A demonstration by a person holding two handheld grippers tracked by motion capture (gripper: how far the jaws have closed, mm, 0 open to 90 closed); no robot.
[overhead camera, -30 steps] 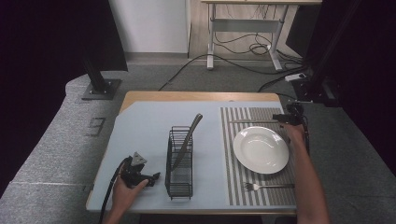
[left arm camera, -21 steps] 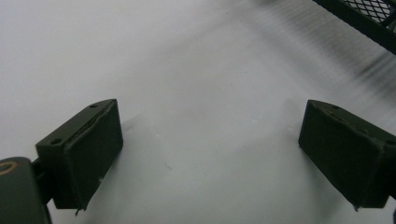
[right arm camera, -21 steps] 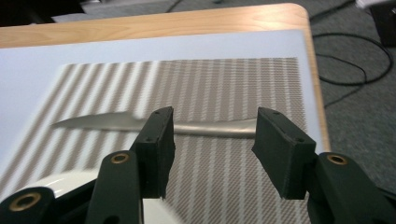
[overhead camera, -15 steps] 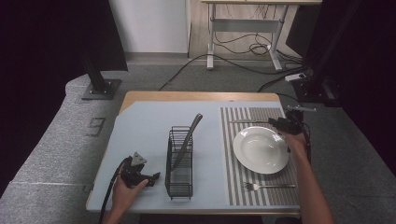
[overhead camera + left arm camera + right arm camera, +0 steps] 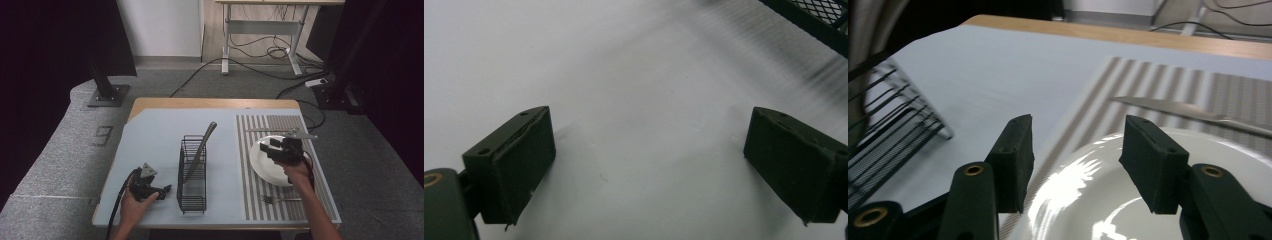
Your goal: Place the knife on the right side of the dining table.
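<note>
Hovering over the white plate, the right gripper has its jaws spread partway with nothing between them; in the right gripper view the plate gleams just under the two pads. That plate sits on the striped placemat toward the right edge of the tabletop, about midway along it. It looks like glazed ceramic: stiff, fairly heavy for its size, slick and breakable, so I'd judge the rim the only sensible place to pinch, one jaw under the lip and one on top, squarely and without haste. Its left rim, nearest the jaws, seems the easiest spot.

A knife lies on the placemat just beyond the plate's far rim, close enough to be nudged if the plate slides that way. A fork lies near the front edge, apart from the plate. The black wire rack stands mid-table, with a dark utensil leaning out of it; I can't tell what kind. The left gripper rests near the front left corner, jaws wide apart and empty over bare tabletop, with a corner of the rack close by.
</note>
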